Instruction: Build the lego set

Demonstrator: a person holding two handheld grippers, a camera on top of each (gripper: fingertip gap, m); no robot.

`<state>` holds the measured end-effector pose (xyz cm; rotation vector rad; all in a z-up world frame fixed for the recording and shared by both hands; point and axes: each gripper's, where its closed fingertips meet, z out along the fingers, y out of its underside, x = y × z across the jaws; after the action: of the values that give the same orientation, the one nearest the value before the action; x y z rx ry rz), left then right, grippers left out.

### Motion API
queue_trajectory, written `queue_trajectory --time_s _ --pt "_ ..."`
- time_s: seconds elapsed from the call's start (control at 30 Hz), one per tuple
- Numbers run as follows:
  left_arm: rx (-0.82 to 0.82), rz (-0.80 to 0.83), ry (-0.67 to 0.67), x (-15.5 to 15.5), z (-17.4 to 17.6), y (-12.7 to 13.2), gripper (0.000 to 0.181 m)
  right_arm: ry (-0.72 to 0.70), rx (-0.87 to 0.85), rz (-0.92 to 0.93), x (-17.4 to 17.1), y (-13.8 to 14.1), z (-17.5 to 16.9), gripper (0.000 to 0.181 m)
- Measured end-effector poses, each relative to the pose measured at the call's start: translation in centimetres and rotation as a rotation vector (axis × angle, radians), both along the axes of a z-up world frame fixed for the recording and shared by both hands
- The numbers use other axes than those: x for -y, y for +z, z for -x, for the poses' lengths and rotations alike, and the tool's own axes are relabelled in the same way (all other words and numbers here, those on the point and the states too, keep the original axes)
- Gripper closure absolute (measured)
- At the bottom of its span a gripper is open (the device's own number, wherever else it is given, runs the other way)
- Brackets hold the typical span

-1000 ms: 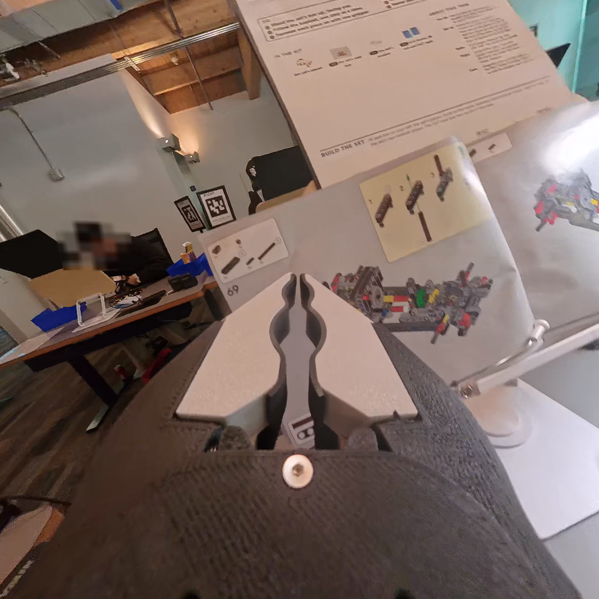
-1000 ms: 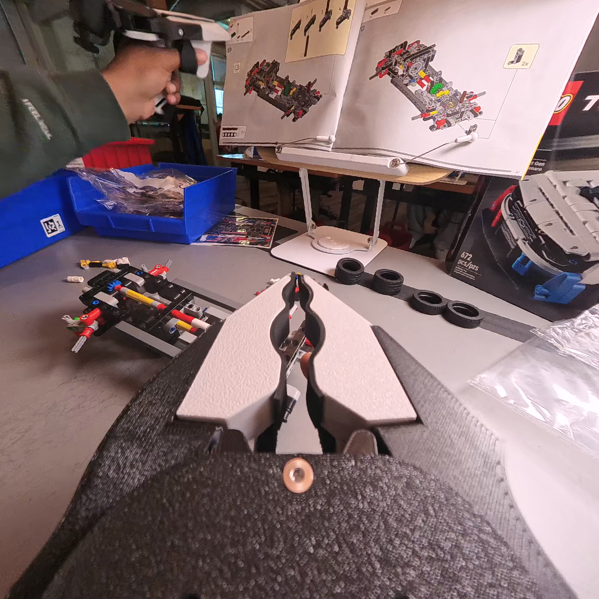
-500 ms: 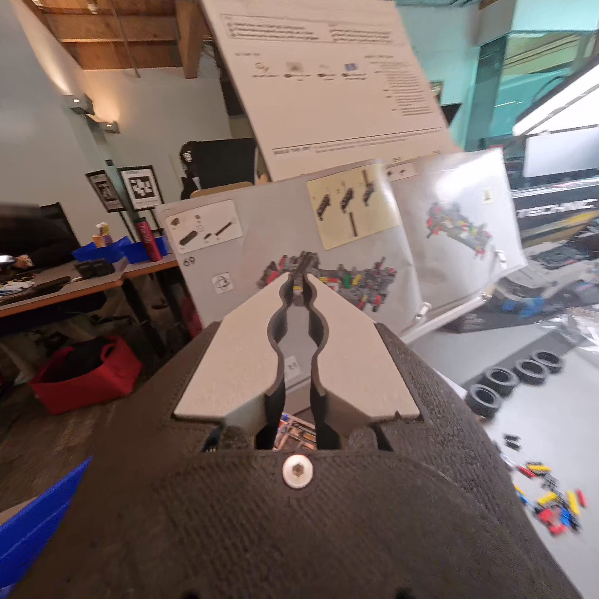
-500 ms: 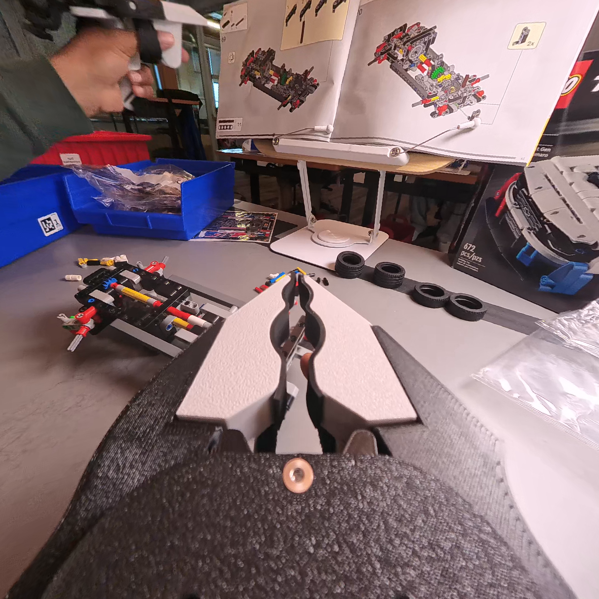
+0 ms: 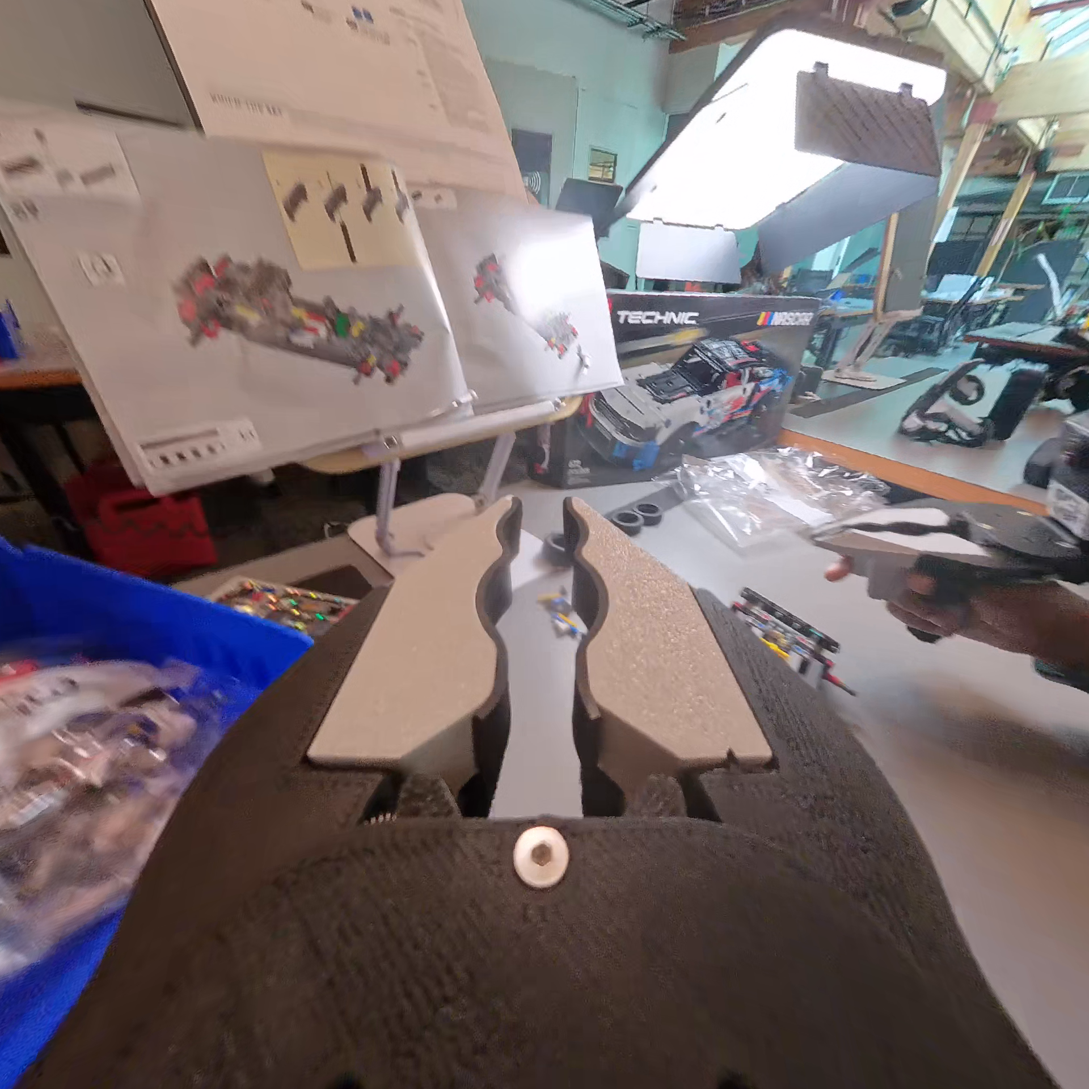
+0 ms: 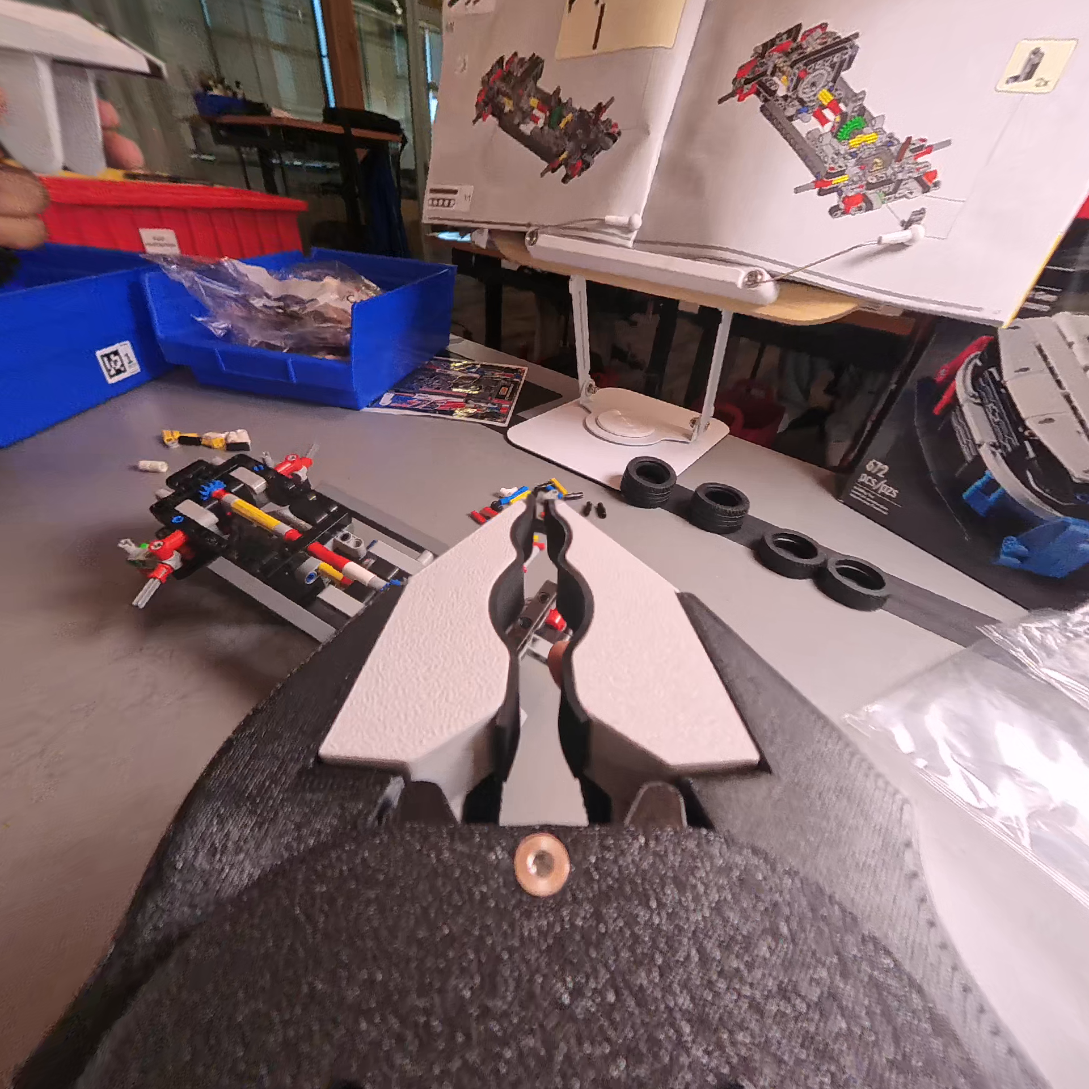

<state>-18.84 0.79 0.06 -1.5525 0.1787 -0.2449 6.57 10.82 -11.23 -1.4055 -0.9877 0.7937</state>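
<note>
My right gripper [image 6: 539, 508] is shut on a small grey lego assembly [image 6: 539, 613] with red and brown bits, held low over the grey table [image 6: 88, 677]. The black chassis build [image 6: 259, 530] lies to its left, and loose small pieces [image 6: 518, 494] lie just beyond its tips. My left gripper [image 5: 542, 512] is open and empty, raised above the blue bin [image 5: 135, 619]. It points at the loose pieces [image 5: 560, 613] and the chassis [image 5: 784, 630]. The right gripper shows at the right of the left wrist view [image 5: 884, 542], and the left gripper shows at the top left of the right wrist view [image 6: 65, 76].
The open instruction booklet [image 6: 766, 118] sits on a white stand [image 6: 619, 430] at the back. Several black tyres [image 6: 719, 507] lie before the set's box [image 6: 1002, 459]. Blue bins with bagged parts [image 6: 294, 330], a sticker sheet [image 6: 459, 392] and clear plastic bags [image 6: 1002, 736] surround the work area. The left gripper's tips are roughly 30 centimetres from the right gripper's. The black chassis build [image 6: 259, 530] is about 15 centimetres from my right fingertips and 20 centimetres from my left.
My left gripper swung right and down from the booklet toward the table, and its fingers opened. My right gripper moved slightly forward, still holding the small assembly.
</note>
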Motion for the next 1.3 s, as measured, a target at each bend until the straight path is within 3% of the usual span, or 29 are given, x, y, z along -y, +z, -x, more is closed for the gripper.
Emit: queue_trajectory --time_s 0.1,0.2,0.37,0.53,0.67,0.93,1.3 --pt "0.08 0.066 -0.011 1.9 -2.2 -4.5 0.169 0.132 0.124 -0.023 0.3 -0.2 1.6 0.181" --pt "0.082 0.119 0.01 2.7 -3.7 -8.9 0.169 0.268 0.37 -0.154 -1.1 -1.0 4.8 0.181" --pt "-0.006 0.12 0.087 2.7 -3.4 -12.1 0.169 0.605 0.664 -0.238 -2.2 -4.9 12.2 0.181" --pt "-0.005 0.14 0.065 2.9 -4.1 -13.2 0.17 0.78 0.871 -0.199 -2.8 -9.6 15.5 0.181" --pt "-0.009 0.14 0.041 2.8 -4.2 -13.3 0.17 0.798 0.943 -0.177 -3.3 -11.1 15.7 0.181" --pt "0.017 0.144 -0.006 3.1 -4.9 -13.2 0.169 0.784 0.984 -0.167 -3.5 -12.0 15.1 0.174" --pt "0.022 0.145 -0.014 3.1 -5.0 -13.1 0.169 0.783 1.006 -0.135 -3.2 -12.1 15.1 0.181"
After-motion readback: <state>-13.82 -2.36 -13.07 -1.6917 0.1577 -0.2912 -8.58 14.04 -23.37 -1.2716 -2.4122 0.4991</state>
